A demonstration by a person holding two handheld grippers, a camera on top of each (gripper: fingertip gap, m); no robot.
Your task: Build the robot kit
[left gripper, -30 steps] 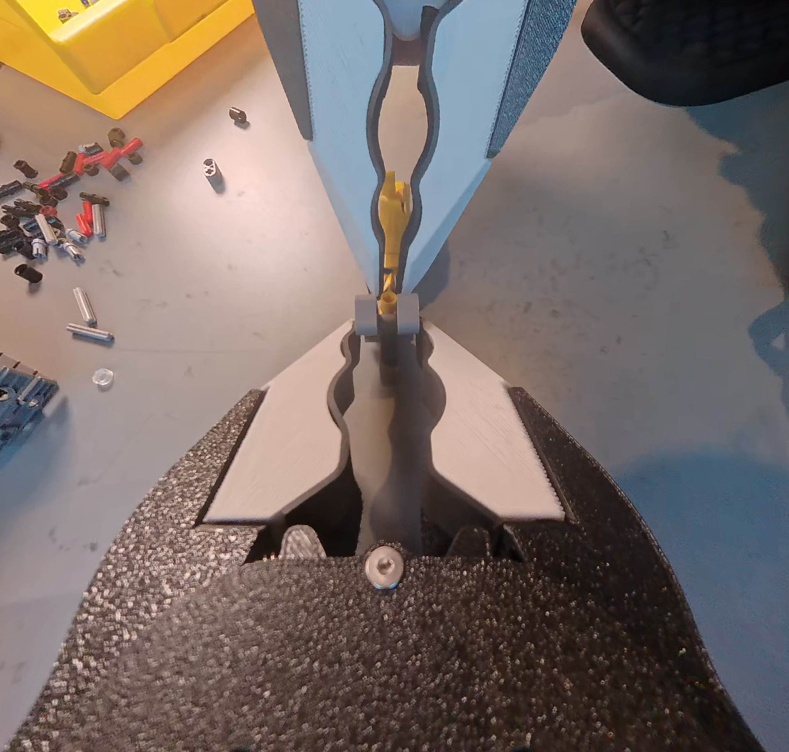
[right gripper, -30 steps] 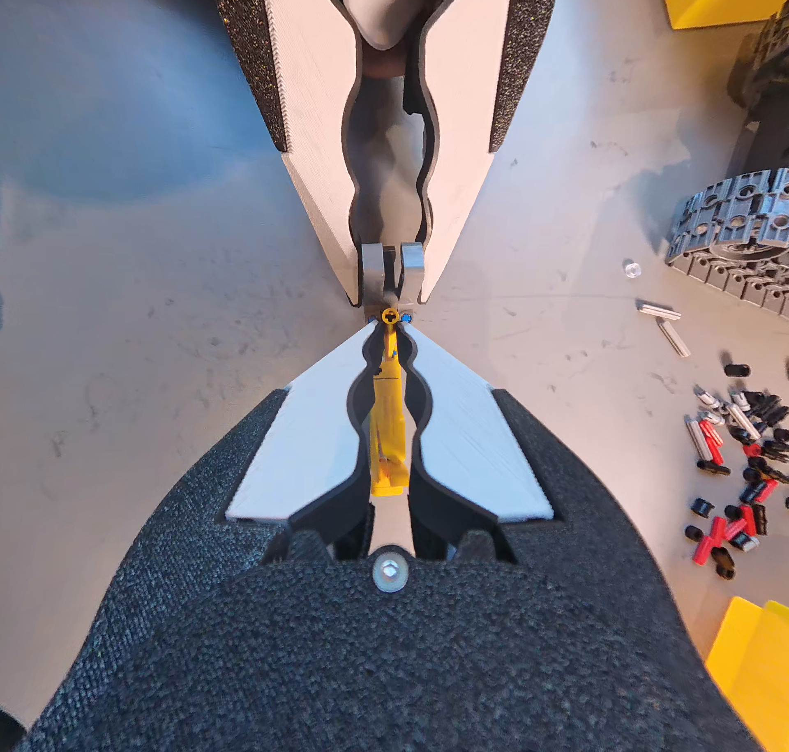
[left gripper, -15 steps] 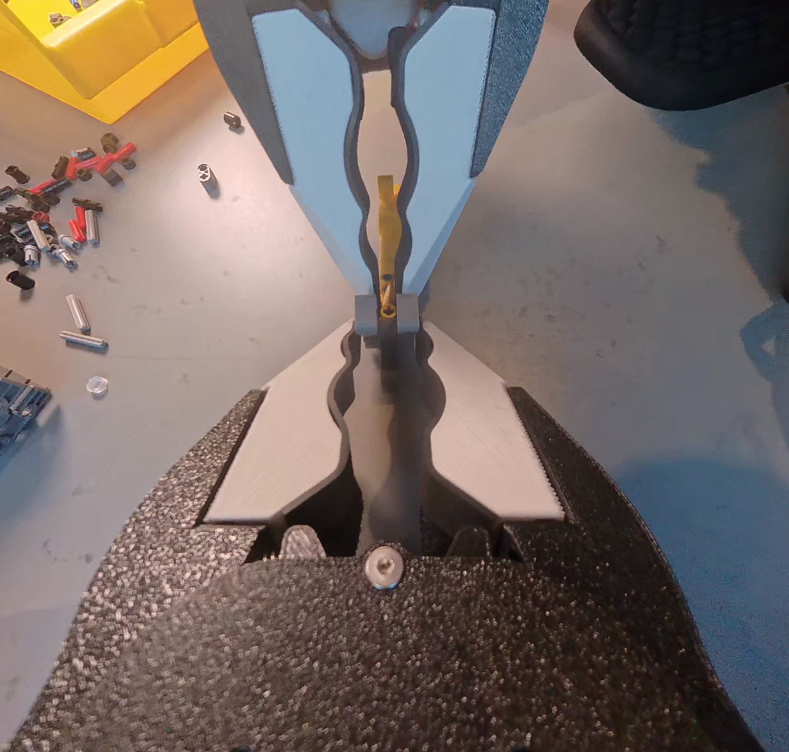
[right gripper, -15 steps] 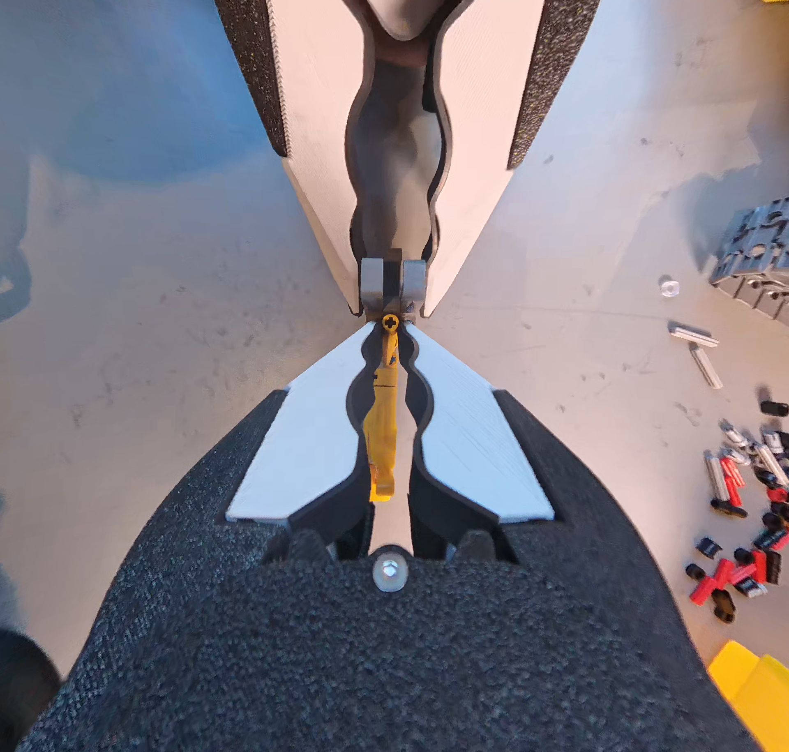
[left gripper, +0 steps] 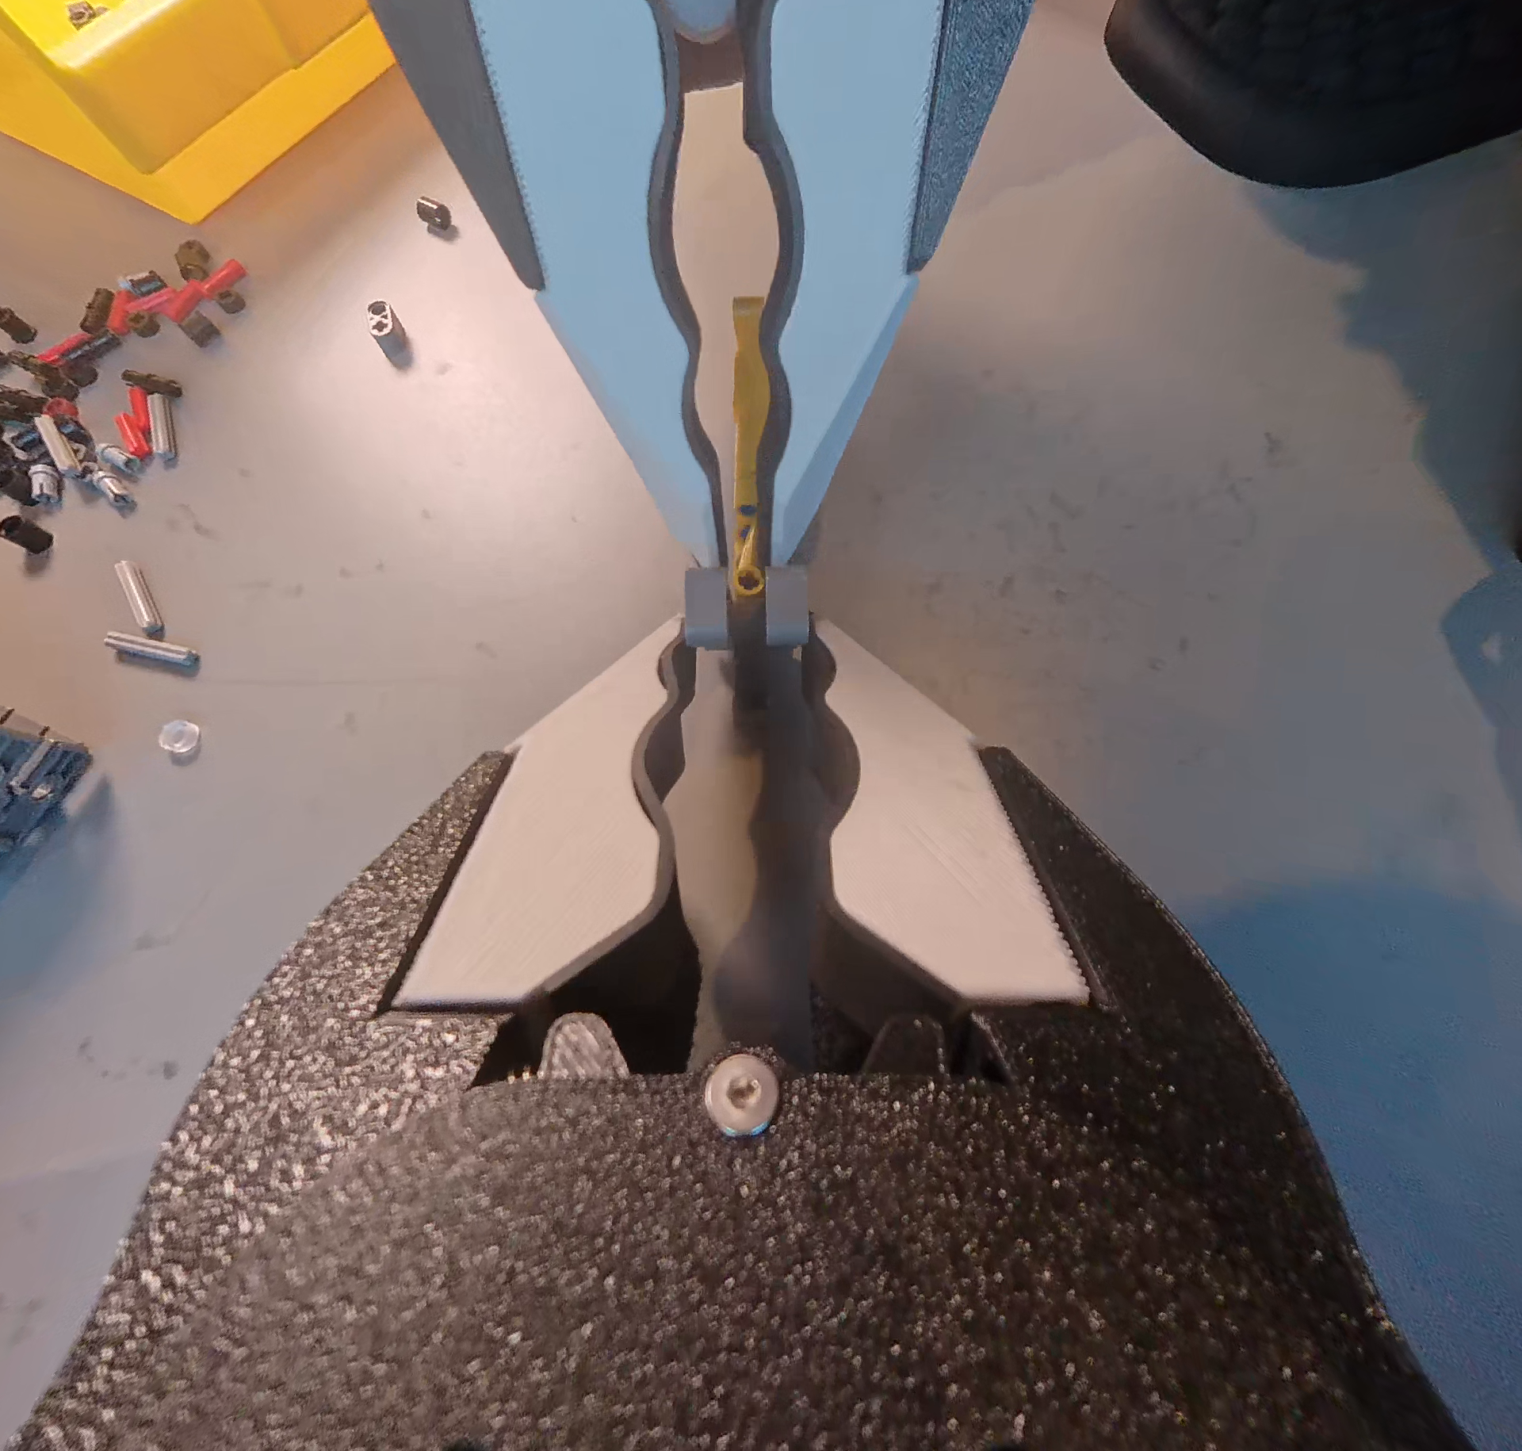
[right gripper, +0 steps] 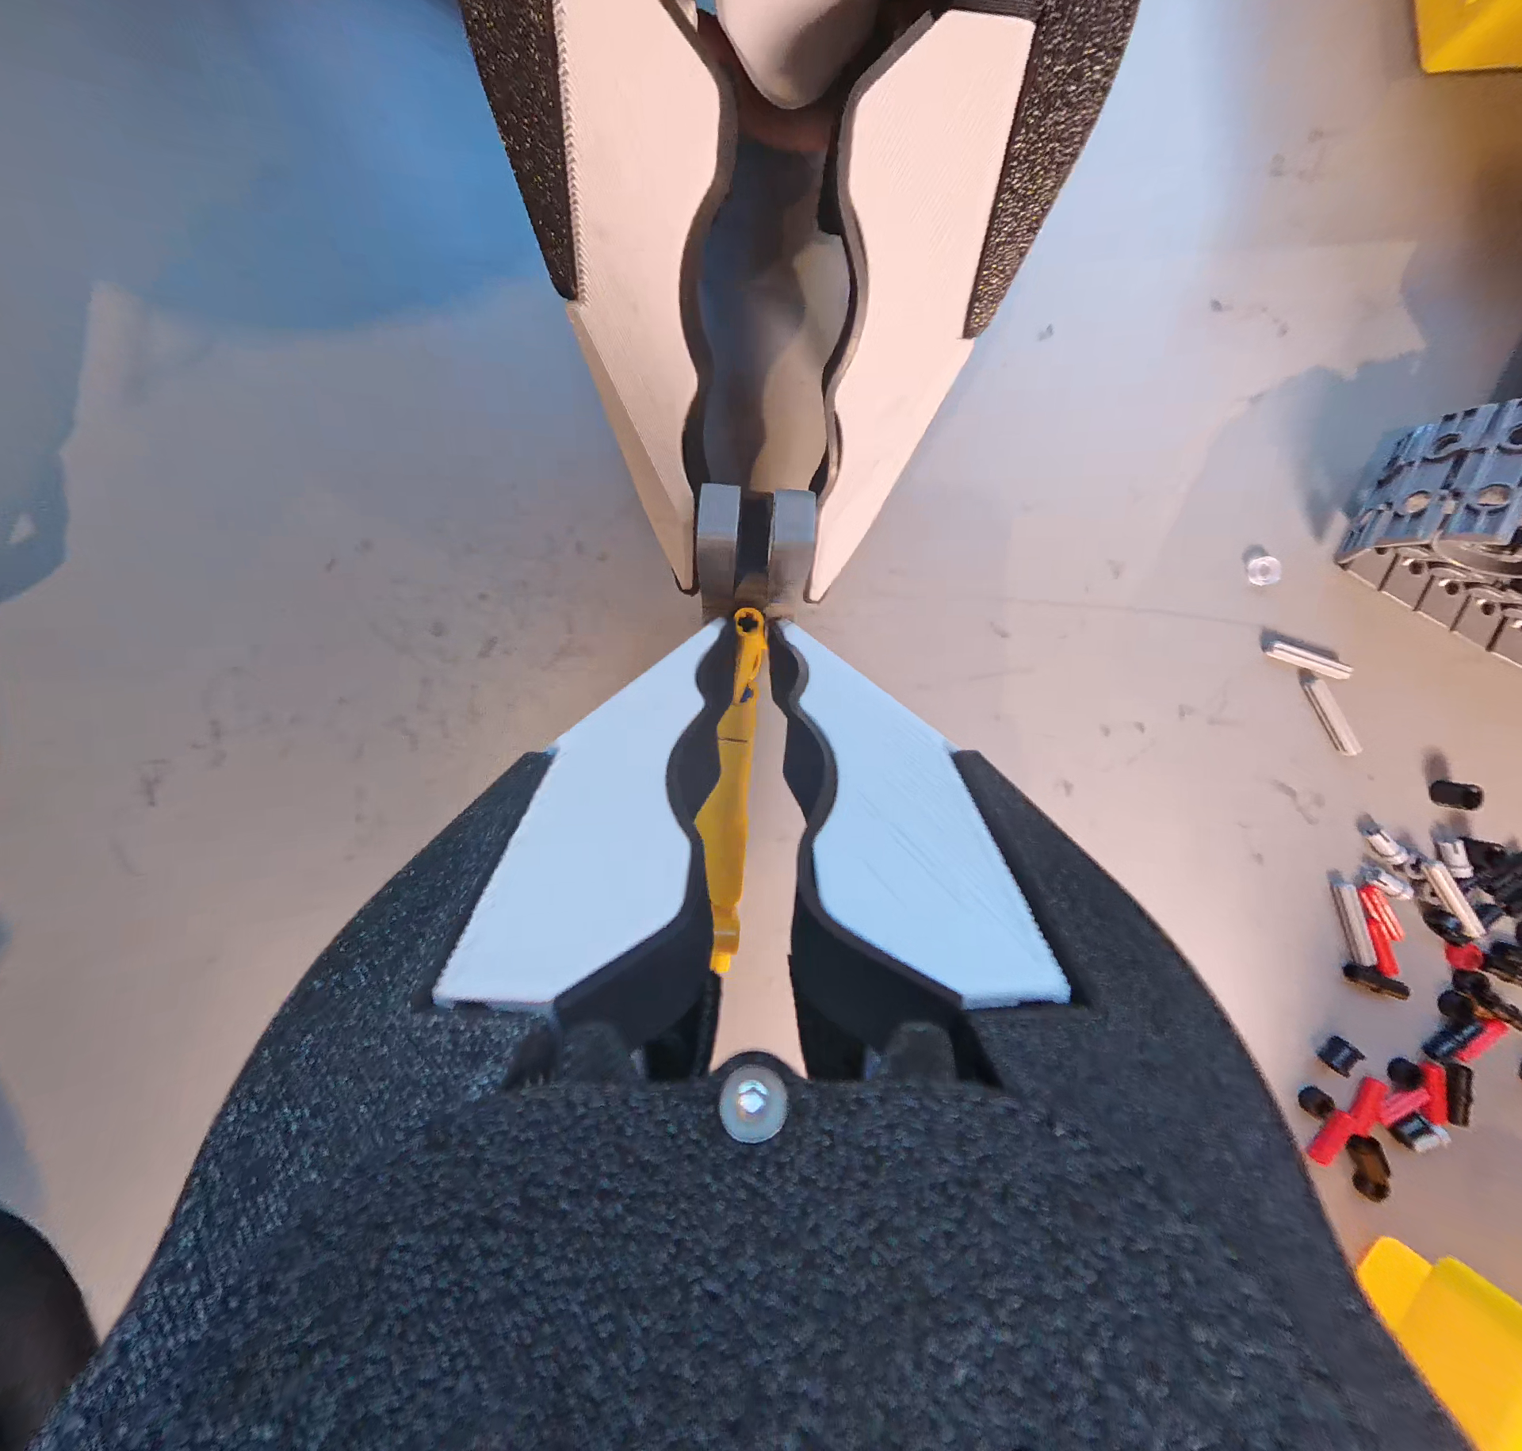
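Observation:
My left gripper (left gripper: 745, 644) is shut on a small grey forked piece (left gripper: 704, 608) held at its fingertips. My right gripper (right gripper: 749, 629) is shut on a thin yellow beam (right gripper: 729, 818) that lies along the gap between its fingers. The two grippers meet tip to tip above the grey table (left gripper: 1071, 505). In the left wrist view the yellow beam (left gripper: 751, 423) has its holed end between the two prongs of the grey piece. In the right wrist view the grey piece (right gripper: 716, 538) sits just beyond the beam's end, and the left gripper (right gripper: 756, 588) comes in from the top.
A yellow parts bin (left gripper: 165, 77) stands at the far left, with a pile of small black, red and grey pins (left gripper: 82, 406) beside it. A grey tread track (right gripper: 1449, 505) and the same pins (right gripper: 1416, 958) lie to my right. A black padded object (left gripper: 1318, 52) is at the upper right. The tips of both grippers are at nearly the same place.
The yellow beam now shows narrower and more edge-on than a second ago. Its end stays at the grey piece's fork. Both grippers stay shut and tip to tip.

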